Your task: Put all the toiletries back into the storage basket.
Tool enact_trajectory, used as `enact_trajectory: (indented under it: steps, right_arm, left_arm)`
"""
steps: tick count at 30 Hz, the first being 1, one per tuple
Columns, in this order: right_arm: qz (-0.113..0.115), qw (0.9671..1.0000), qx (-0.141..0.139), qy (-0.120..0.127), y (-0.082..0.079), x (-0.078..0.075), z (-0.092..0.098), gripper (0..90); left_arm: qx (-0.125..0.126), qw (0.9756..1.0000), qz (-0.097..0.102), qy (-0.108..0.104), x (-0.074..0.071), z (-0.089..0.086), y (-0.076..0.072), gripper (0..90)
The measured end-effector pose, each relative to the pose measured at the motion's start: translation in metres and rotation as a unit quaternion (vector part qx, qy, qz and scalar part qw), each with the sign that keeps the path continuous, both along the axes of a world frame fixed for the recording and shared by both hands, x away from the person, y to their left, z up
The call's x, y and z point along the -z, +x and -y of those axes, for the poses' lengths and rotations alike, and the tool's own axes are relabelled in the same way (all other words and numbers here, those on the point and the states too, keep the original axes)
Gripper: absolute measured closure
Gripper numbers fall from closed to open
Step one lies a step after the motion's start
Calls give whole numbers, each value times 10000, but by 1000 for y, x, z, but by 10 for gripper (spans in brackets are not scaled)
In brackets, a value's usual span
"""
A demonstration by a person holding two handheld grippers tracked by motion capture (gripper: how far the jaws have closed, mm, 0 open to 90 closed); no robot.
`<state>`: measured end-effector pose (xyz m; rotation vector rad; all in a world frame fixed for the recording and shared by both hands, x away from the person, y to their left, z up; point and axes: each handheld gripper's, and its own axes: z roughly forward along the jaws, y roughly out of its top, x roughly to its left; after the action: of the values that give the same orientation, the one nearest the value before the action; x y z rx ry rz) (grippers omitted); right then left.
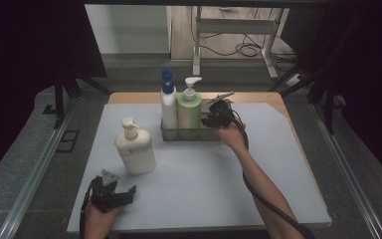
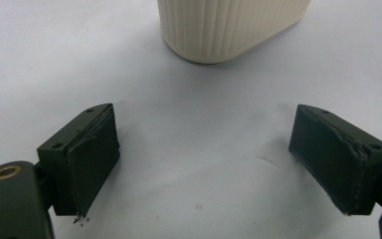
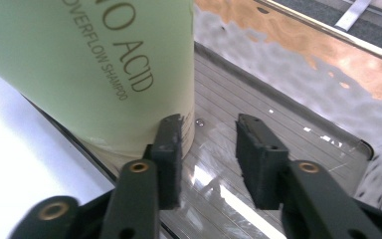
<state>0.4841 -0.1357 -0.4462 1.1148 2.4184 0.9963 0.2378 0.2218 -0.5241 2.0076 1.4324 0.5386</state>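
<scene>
Left gripper (image 1: 124,191) low at near table edge, jaws wide, nothing held, cream pump bottle (image 1: 135,147) just ahead. Right gripper (image 3: 209,154) partly open, nothing clamped, at clear tray (image 3: 298,124); green shampoo bottle (image 3: 94,64) standing inside, beside its left jaw.

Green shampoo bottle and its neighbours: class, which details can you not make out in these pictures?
- Green shampoo bottle: label's first word cut off by the right gripper view's top edge.
- Cream pump bottle: top cut off in the left gripper view; label too small in the high view.
- Clear tray: its floor hidden by bottles in the high view.
</scene>
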Motion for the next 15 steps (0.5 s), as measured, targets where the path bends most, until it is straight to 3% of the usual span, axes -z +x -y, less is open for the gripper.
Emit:
enact_trajectory:
  steps: [15]
  right_arm:
    - [50, 9996, -280, 56, -12, -11, 8, 408]
  left_arm:
    - [0, 10000, -6, -14, 0, 0, 0, 122]
